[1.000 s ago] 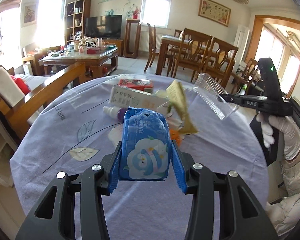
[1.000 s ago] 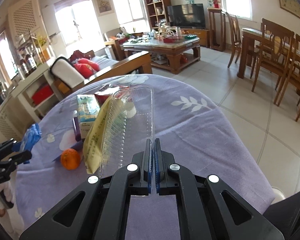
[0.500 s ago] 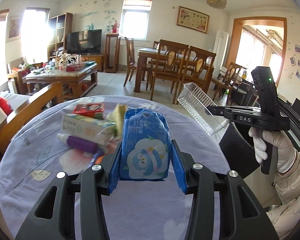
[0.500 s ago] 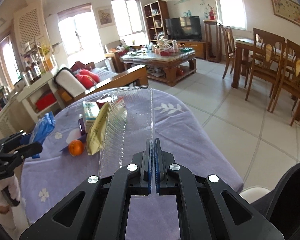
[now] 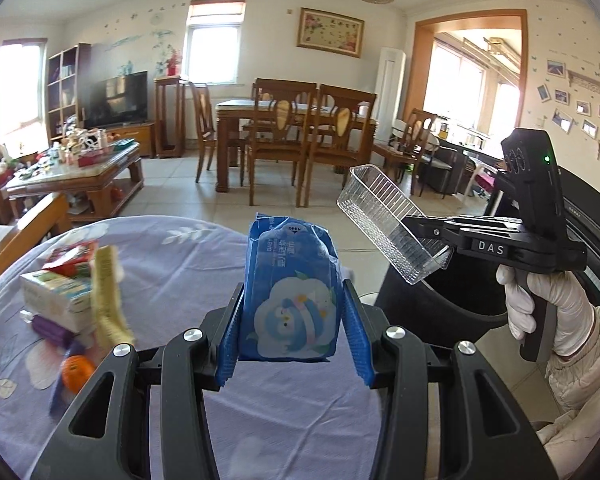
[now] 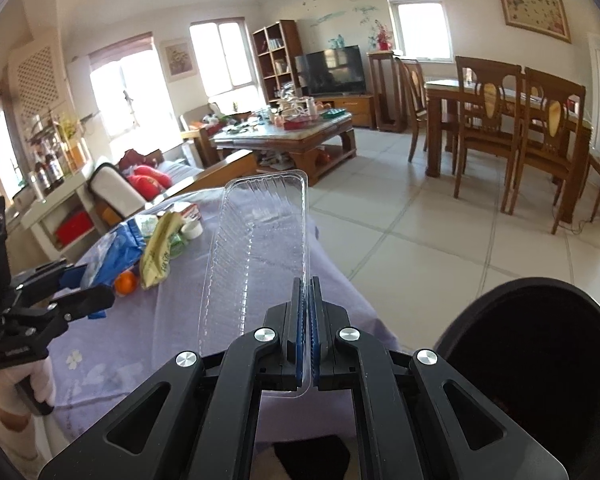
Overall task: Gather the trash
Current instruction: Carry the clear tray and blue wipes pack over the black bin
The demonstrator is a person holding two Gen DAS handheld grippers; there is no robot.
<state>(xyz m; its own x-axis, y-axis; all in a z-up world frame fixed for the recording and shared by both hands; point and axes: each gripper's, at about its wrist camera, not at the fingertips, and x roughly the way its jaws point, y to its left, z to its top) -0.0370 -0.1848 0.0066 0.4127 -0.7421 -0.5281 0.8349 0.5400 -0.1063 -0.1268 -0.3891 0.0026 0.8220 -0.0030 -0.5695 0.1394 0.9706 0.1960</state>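
Note:
My left gripper (image 5: 290,332) is shut on a blue wet-wipes packet (image 5: 290,300), holding it upright above the lilac tablecloth (image 5: 188,264). The same packet (image 6: 116,254) and left gripper (image 6: 80,296) show at the left of the right wrist view. My right gripper (image 6: 307,320) is shut on the edge of a clear plastic tray (image 6: 256,240). In the left wrist view that tray (image 5: 388,220) hangs tilted just above the rim of a black trash bin (image 5: 440,300), held by the right gripper (image 5: 440,248) in a white-gloved hand (image 5: 540,304).
On the table lie a yellow wrapper (image 5: 108,300), a white carton (image 5: 56,300), a purple bottle (image 5: 52,330), a red pack (image 5: 72,256) and an orange (image 5: 76,372). The bin's dark mouth (image 6: 532,352) gapes at lower right. Dining chairs (image 5: 288,136) stand beyond on tiled floor.
Both grippers have swung to the right, away from the table's clutter, each keeping its load. The black bin has come into view under the clear tray.

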